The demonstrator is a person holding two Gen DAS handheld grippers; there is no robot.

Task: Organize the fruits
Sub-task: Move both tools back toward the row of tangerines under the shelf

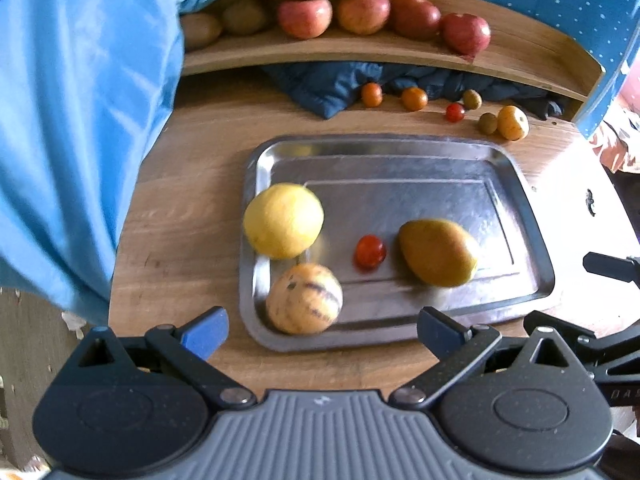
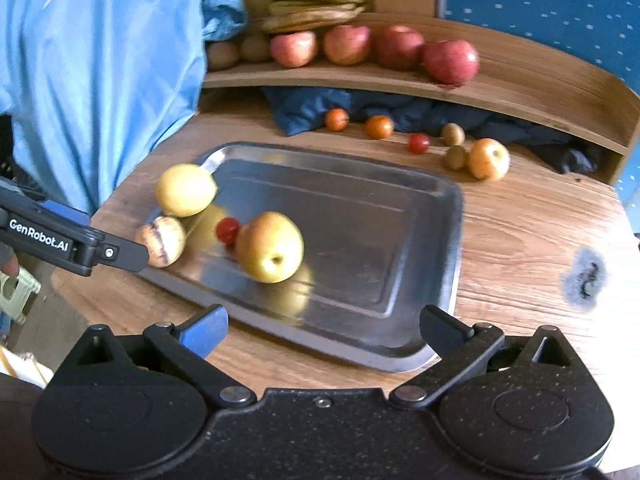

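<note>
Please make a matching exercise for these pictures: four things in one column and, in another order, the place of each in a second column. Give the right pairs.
Things
1. striped melon
2. red apples
3. cherry tomato
4. dark blue cloth

Places
A. on the upper wooden shelf
B. under the shelf
C. near corner of the metal tray
D. between the lemon and the yellow-green fruit

Pairs: 1-C, 2-A, 3-D, 4-B

Bright daylight washes out the right edge; the metal tray [image 1: 532, 248] shows soft glare, fruit looks motion-blurred, and fisheye distortion bends the shelf [image 2: 520, 96].
</note>
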